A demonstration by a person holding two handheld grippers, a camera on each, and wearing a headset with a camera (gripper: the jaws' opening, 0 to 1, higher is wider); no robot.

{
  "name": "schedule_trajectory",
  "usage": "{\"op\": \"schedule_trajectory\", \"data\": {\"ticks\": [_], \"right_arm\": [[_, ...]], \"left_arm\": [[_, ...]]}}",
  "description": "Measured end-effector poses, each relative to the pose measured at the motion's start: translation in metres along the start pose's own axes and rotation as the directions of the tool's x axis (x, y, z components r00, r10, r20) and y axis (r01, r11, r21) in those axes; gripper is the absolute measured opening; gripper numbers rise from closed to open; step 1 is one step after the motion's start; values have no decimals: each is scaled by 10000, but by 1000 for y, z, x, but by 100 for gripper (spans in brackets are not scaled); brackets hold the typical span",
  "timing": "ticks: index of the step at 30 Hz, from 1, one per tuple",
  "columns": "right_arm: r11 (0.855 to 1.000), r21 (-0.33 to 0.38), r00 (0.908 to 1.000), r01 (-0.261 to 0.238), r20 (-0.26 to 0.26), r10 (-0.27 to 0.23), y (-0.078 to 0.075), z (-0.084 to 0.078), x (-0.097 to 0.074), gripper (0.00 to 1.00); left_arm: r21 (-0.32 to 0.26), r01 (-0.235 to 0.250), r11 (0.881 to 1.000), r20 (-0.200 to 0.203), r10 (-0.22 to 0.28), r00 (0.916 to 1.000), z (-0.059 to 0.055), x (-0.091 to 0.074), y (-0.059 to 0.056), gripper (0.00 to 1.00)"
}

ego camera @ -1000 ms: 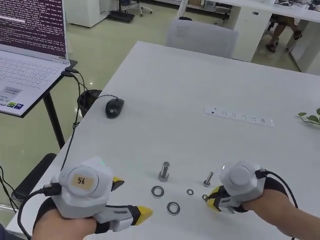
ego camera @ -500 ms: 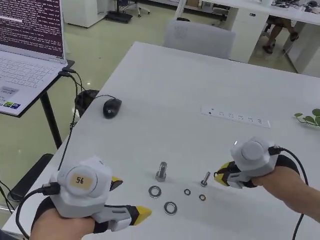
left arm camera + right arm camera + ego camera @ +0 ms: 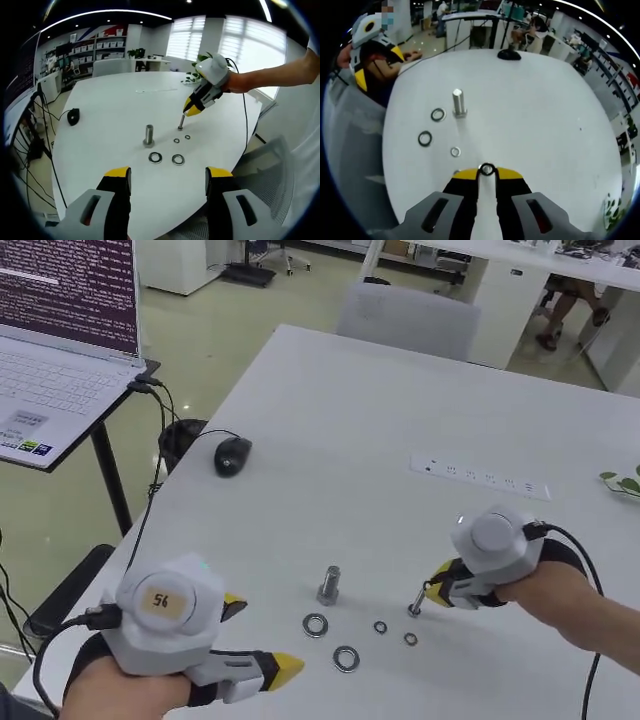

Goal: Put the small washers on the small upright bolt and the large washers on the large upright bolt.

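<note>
Your right gripper (image 3: 487,174) has its yellow-tipped jaws closed on a small washer (image 3: 487,169), pinched at the very tips. In the head view that gripper's tips sit right at the top of the small bolt (image 3: 416,602), which stands upright on the white table (image 3: 330,460). Whether the washer is touching the bolt cannot be told. The left gripper view places the same tips just above the bolt's head.

Two loose small washers (image 3: 380,626) lie flat on the table just in front of the small bolt, close together. The large bolt (image 3: 329,584) stands upright to the left of the small one, apart from it. Two large washers (image 3: 316,624) lie flat near its base, on your side of it, one closer to you than the other.

Your right hand wraps the round body of its gripper. The forearm enters from the right edge, and the gripper is angled down and to the left toward the small bolt.

Your left gripper (image 3: 168,174) is at the near-left corner of the table, its jaws spread wide with nothing between them. The hand grips it from below and behind, and the gripper faces across the table toward the bolts, well short of the large washers.

Farther out, a mouse (image 3: 231,455) lies near the left edge and a power strip (image 3: 480,476) lies beyond the bolts. A laptop (image 3: 60,350) stands on a stand left of the table.
</note>
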State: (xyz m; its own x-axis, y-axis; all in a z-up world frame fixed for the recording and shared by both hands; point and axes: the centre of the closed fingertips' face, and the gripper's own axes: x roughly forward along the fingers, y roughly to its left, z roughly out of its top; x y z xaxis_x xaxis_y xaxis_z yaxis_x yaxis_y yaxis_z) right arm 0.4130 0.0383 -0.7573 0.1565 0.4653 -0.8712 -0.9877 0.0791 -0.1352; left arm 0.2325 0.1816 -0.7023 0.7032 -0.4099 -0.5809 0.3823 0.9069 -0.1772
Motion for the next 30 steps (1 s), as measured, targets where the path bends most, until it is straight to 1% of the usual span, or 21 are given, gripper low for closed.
{"op": "schedule_trajectory", "data": {"ticks": [15, 18, 30], "right_arm": [[9997, -195, 9994, -145, -320, 139, 1, -3, 6, 13], [9997, -171, 9994, -173, -312, 167, 1, -2, 7, 13], [9992, -240, 9976, -305, -630, 289, 1, -7, 17, 13]], "left_arm": [[-16, 28, 10000, -9, -28, 10000, 0, 1, 1, 59], [-7, 25, 10000, -18, -25, 10000, 0, 2, 2, 59], [-38, 20, 10000, -48, -20, 10000, -1, 1, 3, 59]]}}
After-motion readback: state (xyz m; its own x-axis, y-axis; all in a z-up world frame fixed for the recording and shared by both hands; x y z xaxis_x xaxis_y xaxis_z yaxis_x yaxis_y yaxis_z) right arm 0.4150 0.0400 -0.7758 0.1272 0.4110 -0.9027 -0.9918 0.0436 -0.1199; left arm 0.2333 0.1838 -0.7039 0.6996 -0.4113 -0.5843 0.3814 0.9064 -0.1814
